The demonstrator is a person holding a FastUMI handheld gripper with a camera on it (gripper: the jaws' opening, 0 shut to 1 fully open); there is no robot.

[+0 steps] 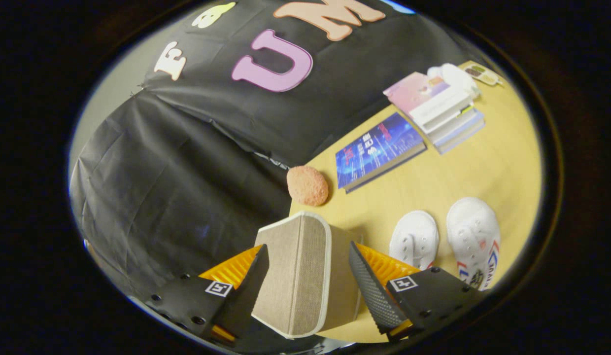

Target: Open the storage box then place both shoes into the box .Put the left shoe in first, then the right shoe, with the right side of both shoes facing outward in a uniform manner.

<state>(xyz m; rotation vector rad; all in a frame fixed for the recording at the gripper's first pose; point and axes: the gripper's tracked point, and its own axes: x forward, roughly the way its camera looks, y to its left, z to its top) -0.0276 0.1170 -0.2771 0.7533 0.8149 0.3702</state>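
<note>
Gripper view: the gripper hangs over the table with its fingers spread wide, one on each side of the box; whether either pad touches the fabric cannot be told, and nothing is gripped. The box stands at the table's near edge, close to the corner by the black cloth. It is beige woven fabric with pale piping along its edges, and its lid looks closed. Judged from the cloth walls, it is probably light and somewhat yielding, so a hard squeeze on the sides could buckle them; the piped rim of the lid seems the firmest place to take hold for opening, though no tab or handle can be made out. The two shoes lie side by side on the table just beyond the right finger: the plain one nearer the box, the striped one farther out, with red and blue marks on its side. Both are white canvas, likely soft and light, best pinched at the heel collar or upper. Beyond the box sit an orange sponge, a blue book and a book stack toward the far edge.
</note>
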